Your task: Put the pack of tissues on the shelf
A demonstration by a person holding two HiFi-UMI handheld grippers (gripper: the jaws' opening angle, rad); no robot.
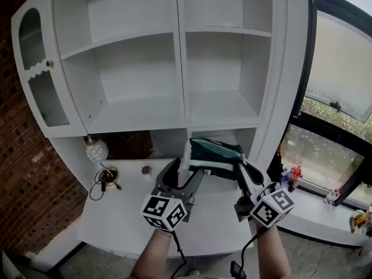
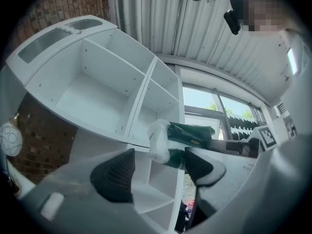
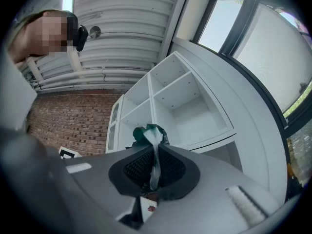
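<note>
White-painted board makes up the tall shelf unit [image 1: 180,68], by which most of the head view is filled; its open compartments are split by a central upright, and a glazed door [image 1: 36,68] with a small brass knob is hung at its left. Brick wall [image 1: 23,202] is seen to the left, and a dark-framed window [image 1: 343,74] to the right. Below the compartments a white bench [image 1: 116,220] is carried out toward the near side.

Both tools are held up over the bench toward the unit. The right gripper [image 1: 241,170] is shown with its fingers pressed together on a thin plastic flap of the pack of tissues [image 1: 215,154]. The left gripper [image 1: 185,176] is shown with its fingers [image 2: 117,177] spread wide. Nothing is clamped by them, though the pack's near end is seen just beside the right-hand one.

The pack of tissues, dark green with a pale, clear-wrapped left end, is thus carried in the air in front of the low recess beneath the right-hand shelf, and is not yet set on any shelf.

At the far left of the bench a round white ornament [image 1: 96,151] is seen, with a small dark round object [image 1: 107,174] and its cable just nearer and a tiny reddish item [image 1: 145,170] to the right. Small coloured figures [image 1: 290,174] are stood on the window sill.
</note>
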